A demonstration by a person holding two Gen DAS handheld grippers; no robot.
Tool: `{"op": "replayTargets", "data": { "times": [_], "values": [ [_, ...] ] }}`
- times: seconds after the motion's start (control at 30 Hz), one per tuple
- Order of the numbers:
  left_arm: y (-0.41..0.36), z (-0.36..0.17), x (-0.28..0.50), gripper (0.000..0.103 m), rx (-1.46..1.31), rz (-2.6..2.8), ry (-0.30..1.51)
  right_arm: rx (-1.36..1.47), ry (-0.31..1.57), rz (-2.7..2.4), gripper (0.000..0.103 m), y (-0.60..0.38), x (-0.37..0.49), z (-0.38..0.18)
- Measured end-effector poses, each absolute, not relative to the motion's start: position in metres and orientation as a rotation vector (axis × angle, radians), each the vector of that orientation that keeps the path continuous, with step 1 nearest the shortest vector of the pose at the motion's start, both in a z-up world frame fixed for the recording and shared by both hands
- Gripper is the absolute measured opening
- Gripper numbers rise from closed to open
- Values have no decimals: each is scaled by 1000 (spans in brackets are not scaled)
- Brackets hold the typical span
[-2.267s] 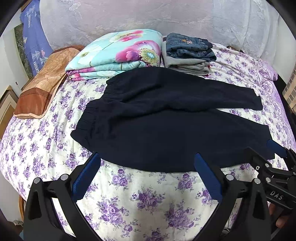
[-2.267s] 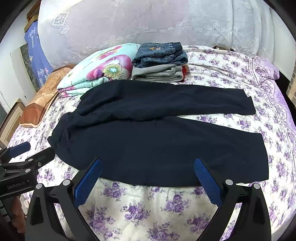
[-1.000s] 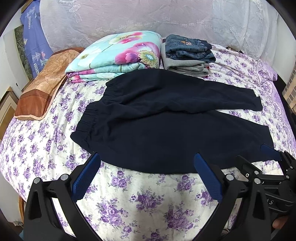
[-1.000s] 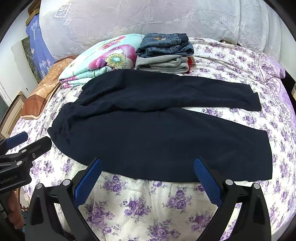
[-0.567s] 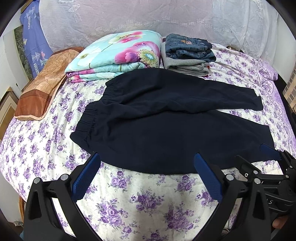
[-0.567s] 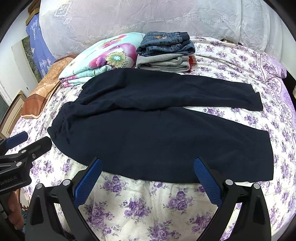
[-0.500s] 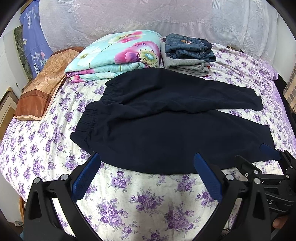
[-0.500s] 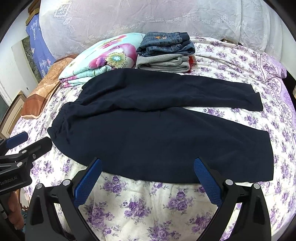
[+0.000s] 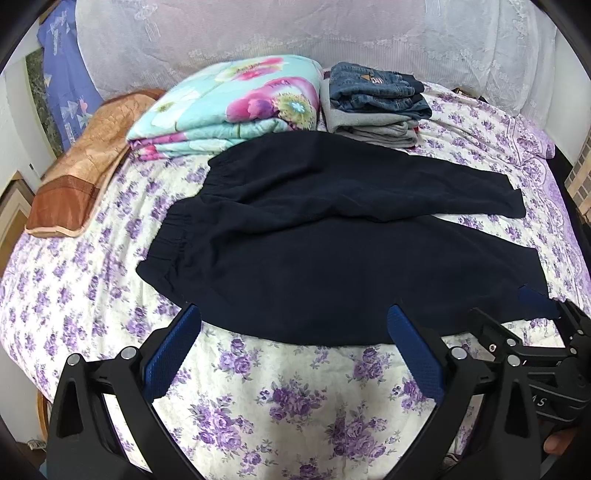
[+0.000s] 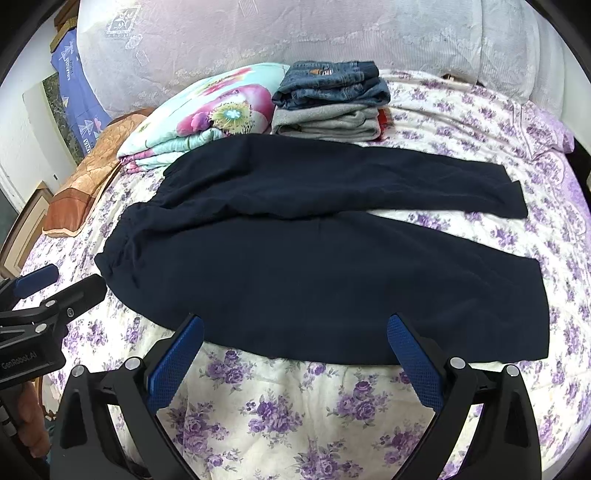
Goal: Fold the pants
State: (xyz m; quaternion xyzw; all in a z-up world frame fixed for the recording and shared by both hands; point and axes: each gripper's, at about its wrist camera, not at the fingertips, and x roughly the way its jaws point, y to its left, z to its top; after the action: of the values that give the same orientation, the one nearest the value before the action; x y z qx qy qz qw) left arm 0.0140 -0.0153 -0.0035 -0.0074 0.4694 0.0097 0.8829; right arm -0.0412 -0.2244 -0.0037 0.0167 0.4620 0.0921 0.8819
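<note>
Dark navy pants [image 9: 332,251] lie flat on the floral bed, waistband to the left, both legs running right with a gap between them at the cuffs; they also show in the right wrist view [image 10: 325,258]. My left gripper [image 9: 293,354] is open and empty, hovering just off the near edge of the pants near the waistband side. My right gripper [image 10: 295,354] is open and empty, near the front edge of the near leg. Each gripper shows in the other's view: the right one [image 9: 543,310] by the near cuff, the left one [image 10: 59,284] by the waistband.
A folded floral quilt [image 9: 229,107] and a stack of folded jeans and grey clothes [image 9: 376,103] sit behind the pants. A brown pillow [image 9: 81,170] lies at the left. The lace-covered headboard [image 9: 295,33] stands at the back. The bedsheet [image 9: 288,406] reaches the near edge.
Both grippers have shifted only slightly; the view has crept a little closer to the pants. The pants have not moved.
</note>
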Motion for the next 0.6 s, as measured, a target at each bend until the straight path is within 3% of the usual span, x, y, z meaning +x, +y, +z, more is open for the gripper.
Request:
{"op": "replayTargets", "data": {
  "times": [0.2, 0.5, 0.53, 0.6],
  "values": [
    [32, -63, 38, 99, -211, -20, 1169, 168, 1090, 106, 100, -259, -32, -44],
    [136, -127, 74, 98, -458, 139, 1287, 290, 1091, -82, 100, -335, -40, -67],
    [146, -132, 81, 96, -469, 172, 1281, 296, 1092, -93, 100, -342, -41, -68],
    [153, -136, 91, 78, -463, 202, 1269, 306, 1094, -118, 100, -357, -43, -70]
  ]
}}
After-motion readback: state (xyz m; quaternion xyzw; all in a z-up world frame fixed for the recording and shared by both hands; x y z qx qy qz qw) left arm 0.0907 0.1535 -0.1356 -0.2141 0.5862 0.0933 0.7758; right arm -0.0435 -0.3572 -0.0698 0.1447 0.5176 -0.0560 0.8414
